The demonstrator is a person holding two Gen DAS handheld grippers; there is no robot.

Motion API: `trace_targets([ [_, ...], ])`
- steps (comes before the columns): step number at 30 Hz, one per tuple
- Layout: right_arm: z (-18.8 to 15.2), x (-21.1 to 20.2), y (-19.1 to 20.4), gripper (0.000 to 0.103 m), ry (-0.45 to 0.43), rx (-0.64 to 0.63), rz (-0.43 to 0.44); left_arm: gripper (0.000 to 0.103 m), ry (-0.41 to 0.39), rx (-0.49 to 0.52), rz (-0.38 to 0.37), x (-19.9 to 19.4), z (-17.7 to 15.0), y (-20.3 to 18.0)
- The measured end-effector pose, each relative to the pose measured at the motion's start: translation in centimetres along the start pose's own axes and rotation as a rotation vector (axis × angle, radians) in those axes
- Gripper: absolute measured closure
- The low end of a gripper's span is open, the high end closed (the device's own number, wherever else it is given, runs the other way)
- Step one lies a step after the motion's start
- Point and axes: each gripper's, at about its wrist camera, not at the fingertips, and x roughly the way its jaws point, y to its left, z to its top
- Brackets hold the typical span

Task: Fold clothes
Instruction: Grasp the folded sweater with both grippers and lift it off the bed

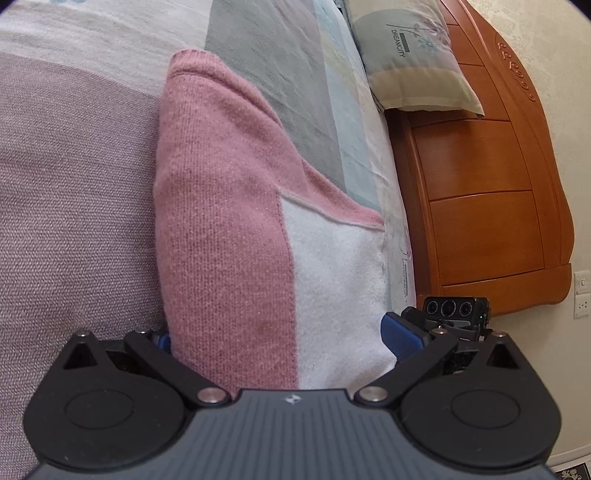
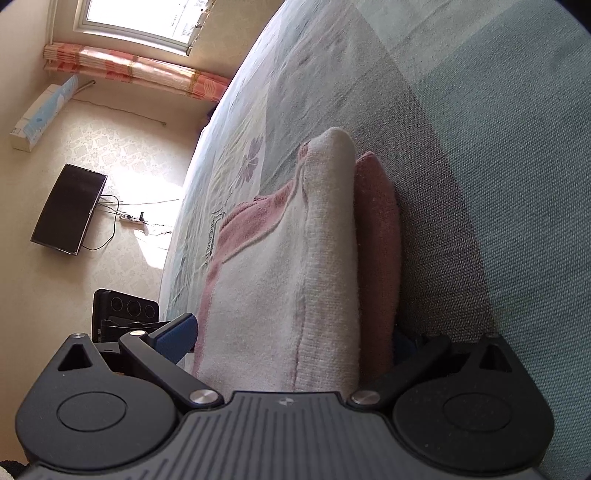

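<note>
A folded pink and white knit sweater [image 1: 221,221] lies as a thick bundle on the patchwork bed cover [image 1: 66,166]. My left gripper [image 1: 282,338] straddles its near end with wide jaws, and the knit fills the whole gap up to the blue pads [image 1: 400,334]. The left pad is mostly hidden behind the fabric. In the right wrist view the same sweater [image 2: 280,266] fills my right gripper [image 2: 295,332] likewise, white layer on the left, pink fold on the right. Each view shows the other gripper's camera beside the bundle.
A pillow [image 1: 413,55] leans on the orange wooden headboard [image 1: 480,184] past the bed's edge. The right wrist view shows the bed cover [image 2: 498,147], a wall with a black television [image 2: 68,210], a power strip [image 2: 131,219] and a window [image 2: 140,14].
</note>
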Motion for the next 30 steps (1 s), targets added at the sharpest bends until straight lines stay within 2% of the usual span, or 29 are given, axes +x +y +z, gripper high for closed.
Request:
trace_targets([
  [3,-0.1,0.0,0.6,0.000,-0.004,0.010,-0.031,0.002,-0.008,-0.014,-0.009,-0.3,0.0,-0.1],
  [7,0.0,0.5,1.9,0.000,0.052,-0.020,-0.083,0.002,-0.009,-0.039,-0.042,-1.0,-0.7,1.0],
  [9,-0.4,0.3,1.7,0.000,0.064,-0.034,-0.065,0.002,-0.020,-0.036,-0.052,-1.1,-0.9,1.3],
  [12,-0.5,0.0,0.9,0.000,0.033,0.010,-0.013,0.002,-0.014,-0.034,-0.022,-0.8,-0.8,0.6],
  [14,-0.5,0.1,1.1,0.000,0.027,0.022,-0.013,0.002,-0.010,-0.034,-0.009,-0.8,-0.8,0.1],
  [18,-0.6,0.1,1.8,0.000,0.032,0.001,-0.019,0.002,-0.027,-0.055,-0.059,-1.0,-1.0,0.0],
  [23,-0.4,-0.4,2.7,0.000,0.031,-0.011,0.002,0.002,-0.036,-0.033,-0.065,-1.3,-1.4,-1.3],
  [27,-0.2,-0.8,3.6,0.000,0.030,-0.038,0.010,0.002,-0.035,-0.010,-0.069,-0.1,0.9,-3.4],
  [30,-0.1,-1.2,4.0,0.000,0.027,-0.041,0.014,0.002,-0.035,0.004,-0.068,-0.6,0.8,-3.3],
])
